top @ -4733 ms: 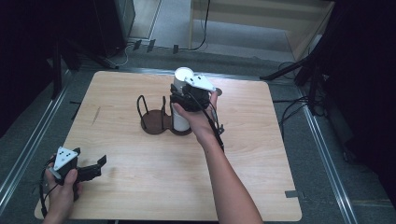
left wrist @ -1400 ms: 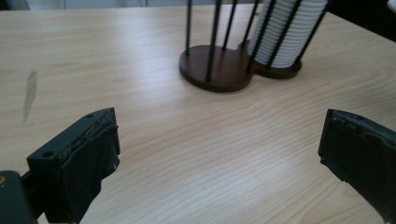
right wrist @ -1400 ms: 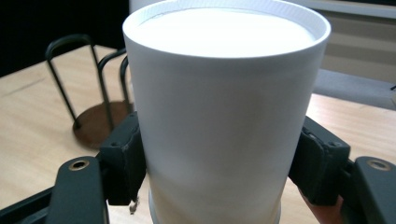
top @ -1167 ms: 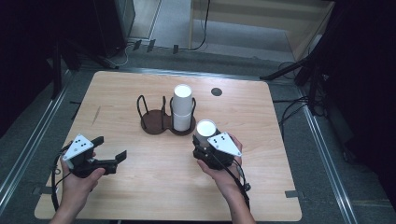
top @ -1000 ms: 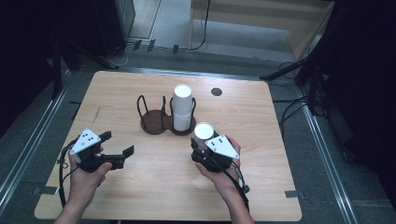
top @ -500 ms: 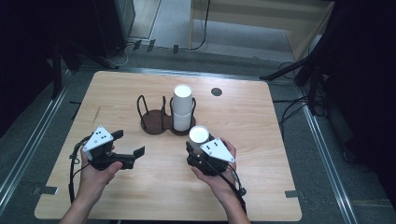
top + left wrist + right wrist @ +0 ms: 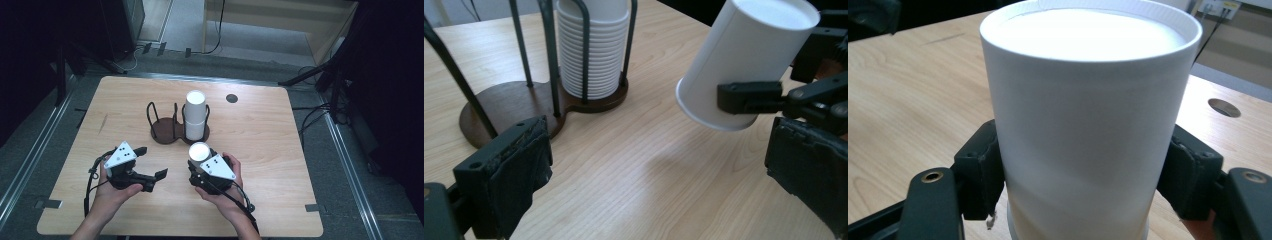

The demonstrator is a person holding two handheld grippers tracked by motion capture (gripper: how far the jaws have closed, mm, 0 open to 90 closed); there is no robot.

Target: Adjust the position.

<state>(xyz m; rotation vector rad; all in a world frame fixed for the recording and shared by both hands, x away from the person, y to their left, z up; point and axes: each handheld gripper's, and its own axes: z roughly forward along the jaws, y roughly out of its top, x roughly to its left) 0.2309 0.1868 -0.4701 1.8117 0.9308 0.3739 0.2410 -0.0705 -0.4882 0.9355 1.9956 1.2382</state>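
The right gripper [image 7: 199,165] pinches an upturned white paper cup [image 7: 199,151] between its pads, clear of the light wooden table [image 7: 280,145]. The left gripper [image 7: 150,162] points toward it, jaws spread wide around nothing.

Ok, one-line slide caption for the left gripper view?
Right gripper holds a tilted white cup over the table, beside the cup stack in its rack, seen between open left fingers.

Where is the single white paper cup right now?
The paper cup is clamped upside down in the right gripper, held above the table's near middle, just in front of the cup stack in the holder.
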